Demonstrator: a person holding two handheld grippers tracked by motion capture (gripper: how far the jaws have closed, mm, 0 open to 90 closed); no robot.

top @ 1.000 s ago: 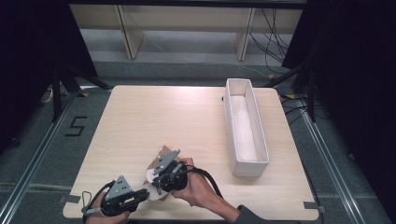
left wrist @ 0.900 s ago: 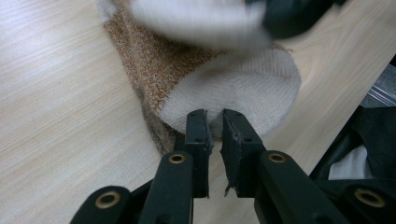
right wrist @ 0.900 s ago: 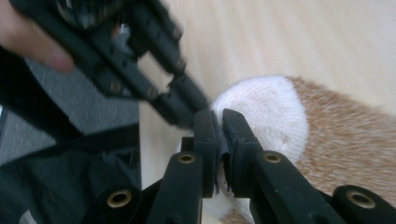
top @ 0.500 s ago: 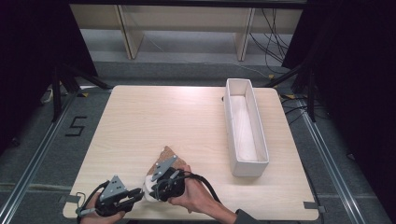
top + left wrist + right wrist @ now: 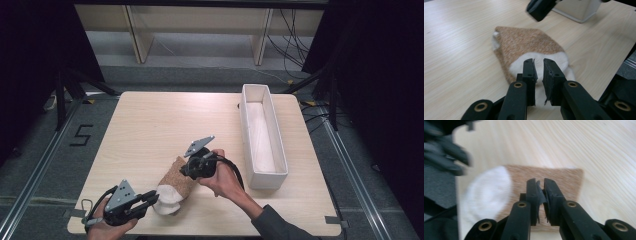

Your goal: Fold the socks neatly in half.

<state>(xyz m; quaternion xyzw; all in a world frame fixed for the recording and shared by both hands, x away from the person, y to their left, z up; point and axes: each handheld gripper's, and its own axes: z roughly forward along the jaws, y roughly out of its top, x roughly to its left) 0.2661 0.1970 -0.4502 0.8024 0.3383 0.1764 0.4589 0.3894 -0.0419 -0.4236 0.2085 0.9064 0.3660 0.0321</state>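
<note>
- One sock (image 5: 174,186), tan knit with a white toe, is what we are working on; it lies flat on the pale wooden surface (image 5: 150,125) near the front edge, at about 7 o'clock from the surface's middle, its white end toward us.
- Our left hand-held gripper (image 5: 150,199) sits at the sock's white end, at its 8 o'clock. In the left gripper view the jaws are nearly together with a thin gap, the white cloth lying right behind them; we cannot tell whether any fabric is caught between them.
- Our right hand-held gripper (image 5: 186,170) is at the tan cuff end, at the sock's 1 o'clock. In the right gripper view its jaws are pressed close over the tan knit, and something dark shows in the gap; whether that is fabric or pad we cannot say, since that view is blurred.
- We judge the step in hand to be taking hold of both ends. To do it well, we should seat each pinch on a full fold of cloth, not a few threads, then lift both ends evenly.
- At 3 o'clock from the sock, well apart, stands a long white bin (image 5: 262,135), open-topped and seemingly empty.
</note>
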